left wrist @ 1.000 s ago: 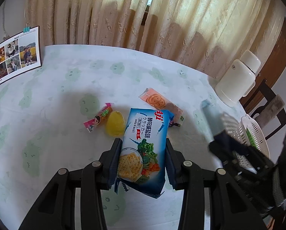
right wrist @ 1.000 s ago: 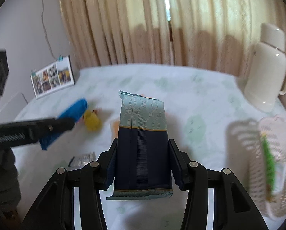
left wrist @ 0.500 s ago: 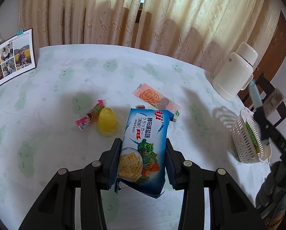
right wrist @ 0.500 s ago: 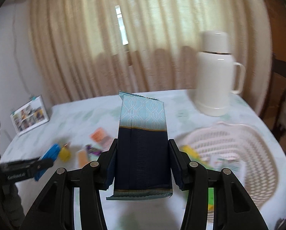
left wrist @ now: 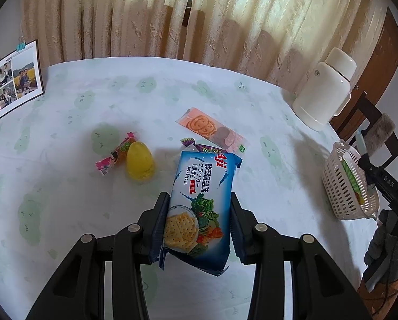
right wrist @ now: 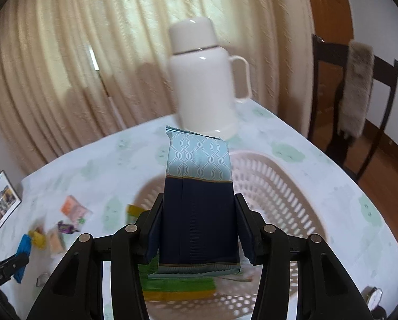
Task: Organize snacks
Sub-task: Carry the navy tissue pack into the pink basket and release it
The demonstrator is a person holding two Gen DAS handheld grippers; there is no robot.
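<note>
- Two grippers each clamp a snack packet, their jaws closed against the packet's sides.
- The left gripper point(left wrist: 199, 222) holds a blue cracker packet point(left wrist: 201, 208) lengthwise between its fingers, the far end pointing away over the table point(left wrist: 65, 200).
- Just beyond that packet's far end lie a purple candy point(left wrist: 189, 142) and a long pink biscuit packet point(left wrist: 212, 130).
- Ahead and to the left of the left gripper sits a yellow jelly cup point(left wrist: 139, 161), touching a small orange-and-pink wrapped sweet point(left wrist: 116, 156).
- Far to its right stands a white basket point(left wrist: 345, 186) near the table edge, with a white flask point(left wrist: 322, 88) beyond it.
- The right gripper point(right wrist: 197, 228) grips a dark blue and pale blue packet point(right wrist: 199, 202), held above the basket point(right wrist: 278, 186).
- Green and yellow packets point(right wrist: 177, 285) lie in the basket under the right gripper.
- The flask point(right wrist: 204, 80) stands straight ahead of the right gripper, past the basket's far rim.
- A photo sheet point(left wrist: 9, 80) leans at the table's far left, before beige curtains point(left wrist: 172, 13).
</note>
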